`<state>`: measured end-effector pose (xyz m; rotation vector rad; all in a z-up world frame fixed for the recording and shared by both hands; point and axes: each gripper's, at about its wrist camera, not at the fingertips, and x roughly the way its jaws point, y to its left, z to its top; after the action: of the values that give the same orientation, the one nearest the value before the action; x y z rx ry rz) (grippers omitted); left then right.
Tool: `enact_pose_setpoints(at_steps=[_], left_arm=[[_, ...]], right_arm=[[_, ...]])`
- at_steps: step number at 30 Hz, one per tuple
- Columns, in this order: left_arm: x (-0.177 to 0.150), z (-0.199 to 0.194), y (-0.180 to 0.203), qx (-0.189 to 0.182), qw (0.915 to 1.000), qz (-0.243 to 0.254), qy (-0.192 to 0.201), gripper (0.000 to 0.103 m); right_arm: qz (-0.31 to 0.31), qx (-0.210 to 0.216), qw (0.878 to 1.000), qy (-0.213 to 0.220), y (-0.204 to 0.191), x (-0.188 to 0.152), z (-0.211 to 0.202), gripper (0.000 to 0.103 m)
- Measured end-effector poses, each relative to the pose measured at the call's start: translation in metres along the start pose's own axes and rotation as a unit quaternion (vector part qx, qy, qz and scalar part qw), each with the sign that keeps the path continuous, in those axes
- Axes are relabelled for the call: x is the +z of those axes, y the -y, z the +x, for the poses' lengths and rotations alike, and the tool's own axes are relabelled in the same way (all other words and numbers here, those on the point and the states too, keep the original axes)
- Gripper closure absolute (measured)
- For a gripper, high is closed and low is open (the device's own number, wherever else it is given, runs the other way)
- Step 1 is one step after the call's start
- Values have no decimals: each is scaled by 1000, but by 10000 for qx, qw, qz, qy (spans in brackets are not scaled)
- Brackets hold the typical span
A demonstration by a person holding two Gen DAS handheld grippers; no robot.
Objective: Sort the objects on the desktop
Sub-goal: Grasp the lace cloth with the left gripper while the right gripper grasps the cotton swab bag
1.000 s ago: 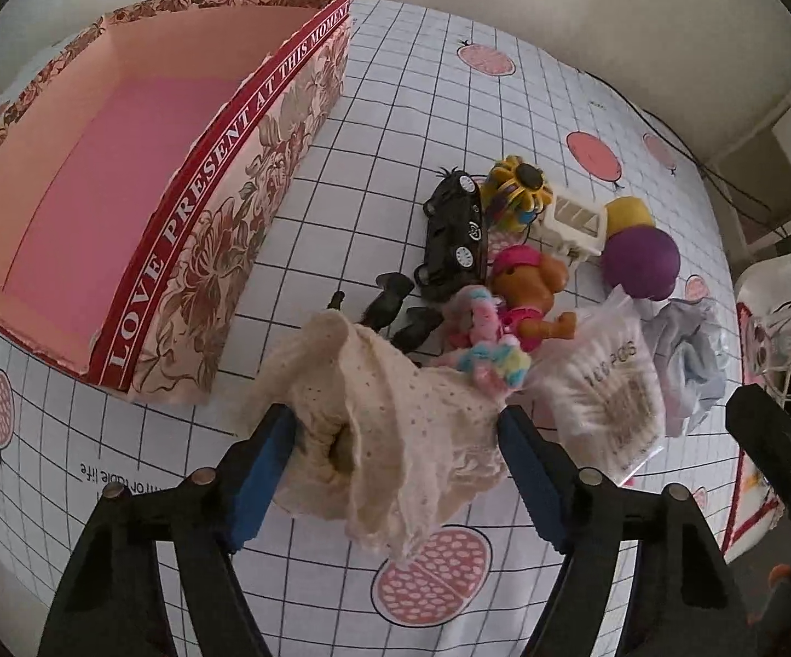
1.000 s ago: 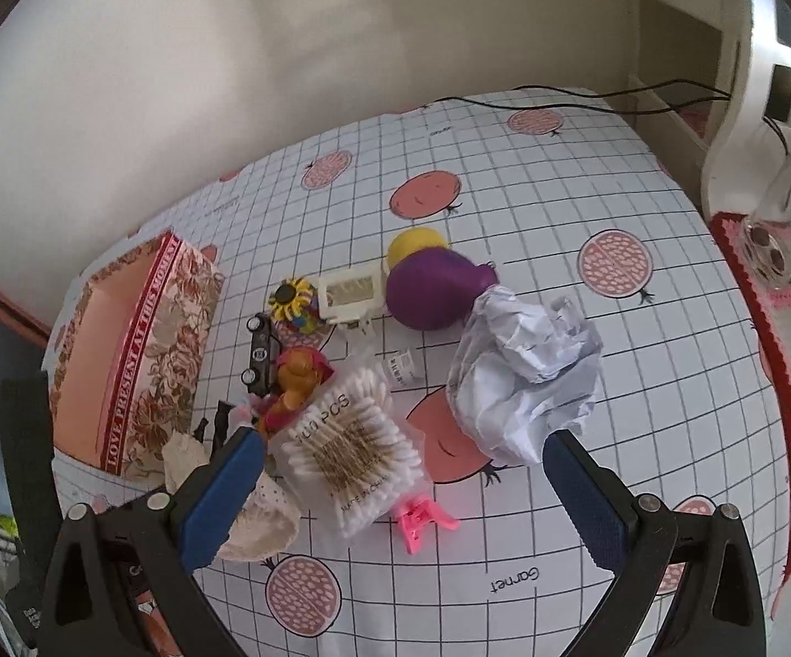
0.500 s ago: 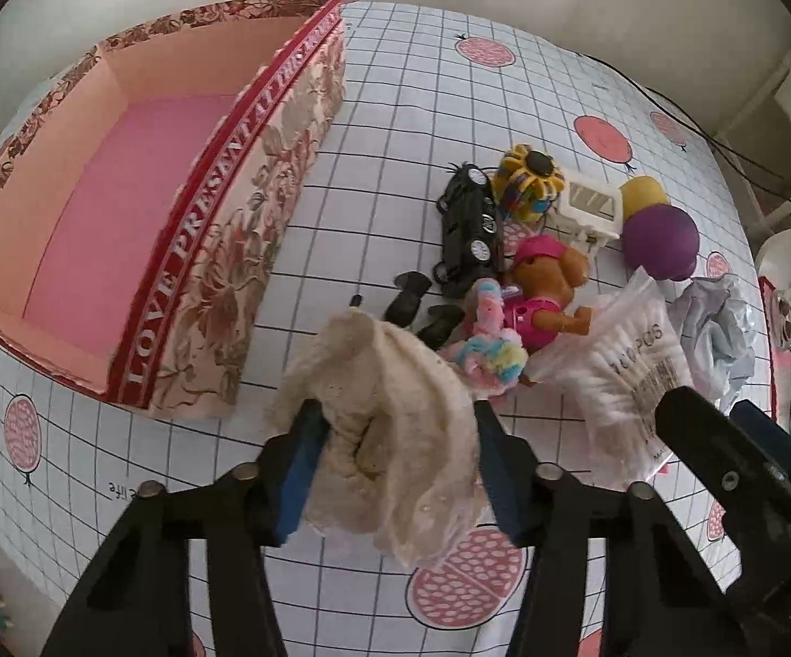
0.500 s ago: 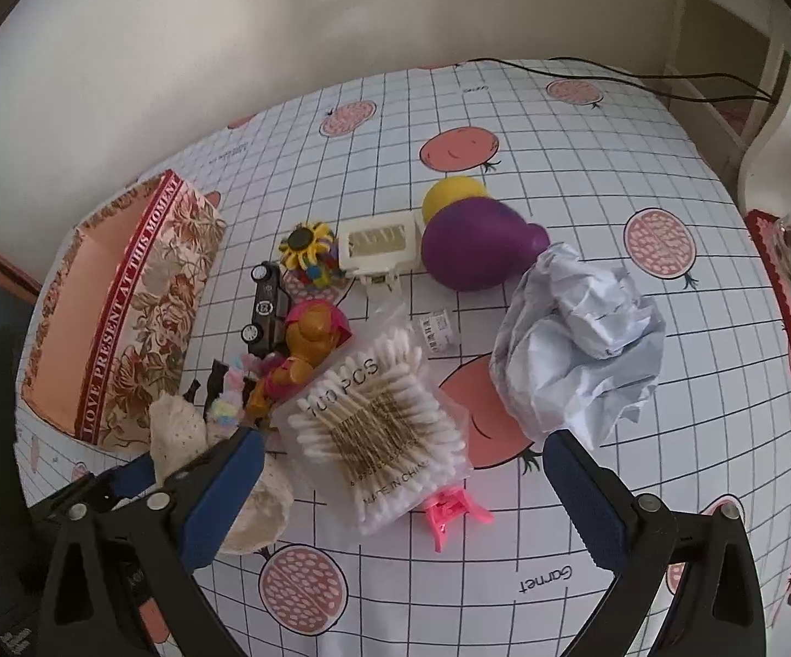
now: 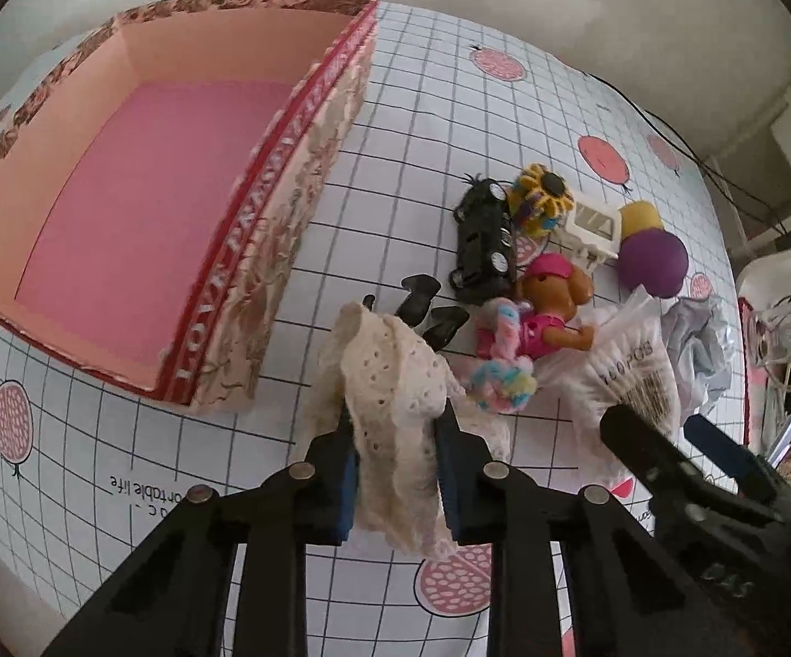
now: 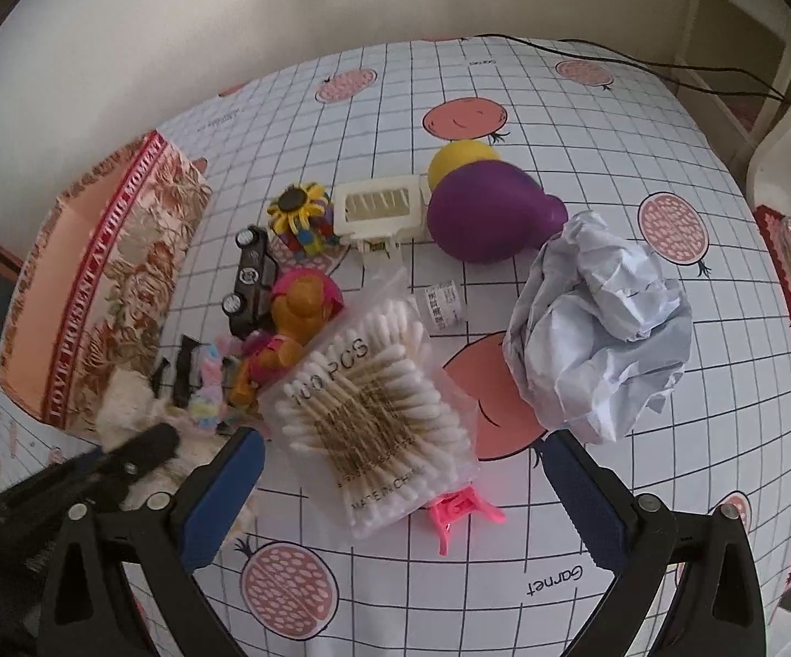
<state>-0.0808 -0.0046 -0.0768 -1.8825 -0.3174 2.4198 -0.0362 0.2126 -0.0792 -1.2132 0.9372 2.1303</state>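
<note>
A: Cloth (image 5: 390, 383) is sitting pinched between the closed left claw (image 5: 395, 471); box (image 5: 264, 252) is lying ahead-left.
B: Right claw (image 6: 400, 498) is gaping, holding nothing. Advising: lift clear of the wall before releasing.

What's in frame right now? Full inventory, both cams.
Floral cardboard gift box: 1, pink inside, empty, left.
Cream lace cloth: 1, in left tongs.
Black toy car: 1, centre.
Sunflower toy: 1, yellow, behind car.
Brown bear doll: 1, pink outfit.
Cotton swab packet: 1, clear, front.
Purple balloon-shaped toy: 1, back.
Crumpled paper: 1, white, right.
Pink hair clip: 1, under packet's edge.
Left tongs: shut on cloth.
Right tongs: open.
</note>
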Motion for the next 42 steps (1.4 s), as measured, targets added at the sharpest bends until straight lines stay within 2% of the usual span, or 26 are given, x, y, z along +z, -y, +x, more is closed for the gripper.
enact_pose_setpoints(at_steps=[10,16,18,20,26,27,30,35,38,42], left_arm=[[-1,-9,-22,-80,9992,-393,11,77],[0,-8,-26,-143,9986,-499,-8,77],[0,-9,-27,-172,9984,-533,-7,77],[0,-11,-30,-223,9982,-564,-11,77],[-1,-16,-33,-427,9966,-709,34,78],[0,-18,-33,-465,9962,-736,78,78],[0,-29,-35,-595,9952,-736,252,78],[3,-47,-33,-817,9921,-698,648,78],[4,-56,-29,-922,9898,-649,873,78],[6,-68,-26,-1034,9857,-569,1205,78]], right_arm=[[-578,-394,9975,-61,-21,-6,12,2],[-758,-450,9960,-127,-25,-10,15,13],[-719,-430,9964,-136,-24,-11,13,25],[-673,-380,9969,-142,-24,-12,12,32],[-468,-246,9986,-50,-19,-8,4,33],[-180,-235,9995,106,-20,-9,1,33],[-36,-136,9995,265,-15,-7,-10,33],[353,-37,9956,864,-11,1,-33,33],[569,66,9908,1228,-6,5,-47,33],[769,156,9784,1911,-2,6,-76,33]])
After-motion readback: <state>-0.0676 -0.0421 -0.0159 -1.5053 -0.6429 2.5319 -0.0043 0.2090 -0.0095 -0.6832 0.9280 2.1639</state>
